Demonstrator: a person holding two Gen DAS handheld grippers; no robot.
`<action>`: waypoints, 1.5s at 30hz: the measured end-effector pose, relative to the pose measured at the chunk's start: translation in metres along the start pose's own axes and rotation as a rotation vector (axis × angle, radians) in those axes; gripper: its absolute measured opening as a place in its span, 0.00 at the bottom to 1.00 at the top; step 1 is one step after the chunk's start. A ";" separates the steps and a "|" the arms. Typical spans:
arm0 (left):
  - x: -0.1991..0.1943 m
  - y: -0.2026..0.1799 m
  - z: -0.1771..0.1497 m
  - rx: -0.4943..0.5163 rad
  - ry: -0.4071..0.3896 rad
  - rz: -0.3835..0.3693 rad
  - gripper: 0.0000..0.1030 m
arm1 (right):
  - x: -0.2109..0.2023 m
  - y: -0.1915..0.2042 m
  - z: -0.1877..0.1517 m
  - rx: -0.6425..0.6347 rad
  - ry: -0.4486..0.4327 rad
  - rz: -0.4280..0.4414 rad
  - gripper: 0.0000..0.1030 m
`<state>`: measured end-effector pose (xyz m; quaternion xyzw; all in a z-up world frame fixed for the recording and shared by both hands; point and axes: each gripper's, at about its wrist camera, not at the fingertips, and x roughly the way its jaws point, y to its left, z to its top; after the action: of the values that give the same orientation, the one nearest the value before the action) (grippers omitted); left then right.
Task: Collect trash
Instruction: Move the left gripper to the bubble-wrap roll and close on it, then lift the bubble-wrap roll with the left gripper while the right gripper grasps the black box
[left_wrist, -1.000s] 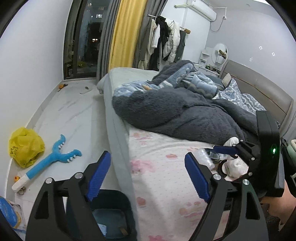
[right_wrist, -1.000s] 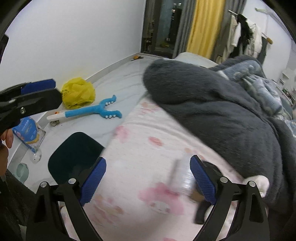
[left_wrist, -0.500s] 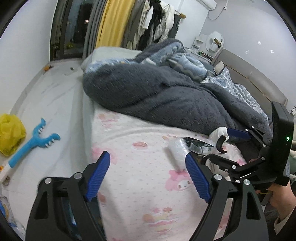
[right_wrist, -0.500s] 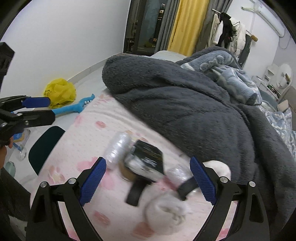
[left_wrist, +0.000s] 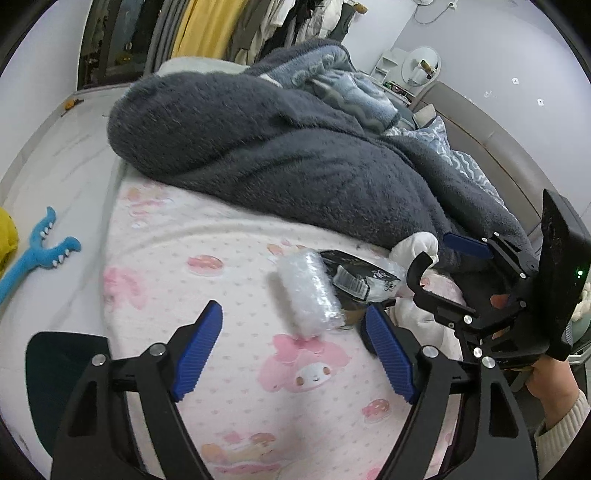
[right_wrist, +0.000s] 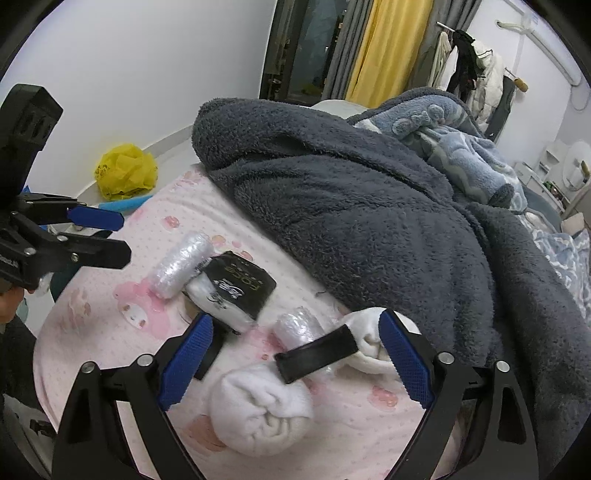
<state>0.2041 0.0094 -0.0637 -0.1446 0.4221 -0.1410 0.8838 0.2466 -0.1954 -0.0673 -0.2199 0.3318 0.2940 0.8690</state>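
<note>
Trash lies on the pink printed bed sheet (left_wrist: 229, 280): a clear plastic roll (left_wrist: 308, 295), also in the right wrist view (right_wrist: 181, 264), a black and white packet (right_wrist: 236, 288) (left_wrist: 364, 278), a second clear wrap (right_wrist: 299, 326) and a black strip (right_wrist: 317, 354). A rolled white sock (right_wrist: 262, 410) lies among them. My left gripper (left_wrist: 295, 349) is open and empty, just short of the plastic roll. My right gripper (right_wrist: 295, 360) is open and empty over the black strip and white sock.
A dark grey fleece blanket (left_wrist: 280, 155) is heaped behind the trash. A dark teal bin (left_wrist: 62, 365) stands on the floor left of the bed. A yellow bag (right_wrist: 125, 171) and a blue toy (left_wrist: 37, 254) lie on the floor.
Both grippers have swung from the bed's edge and the bin toward the trash pile, which now lies close in front of each. Both stay open.
</note>
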 end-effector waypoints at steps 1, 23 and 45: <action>0.004 -0.001 0.000 -0.005 0.008 0.000 0.79 | 0.000 -0.002 -0.001 -0.001 -0.001 0.008 0.83; 0.038 -0.001 -0.004 -0.081 0.066 -0.033 0.60 | 0.009 -0.021 -0.014 0.032 -0.009 0.079 0.69; 0.045 -0.007 -0.005 -0.040 0.080 -0.029 0.36 | 0.027 -0.017 -0.017 0.004 0.071 0.058 0.50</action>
<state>0.2268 -0.0141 -0.0956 -0.1624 0.4578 -0.1511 0.8609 0.2668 -0.2074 -0.0951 -0.2187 0.3691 0.3105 0.8482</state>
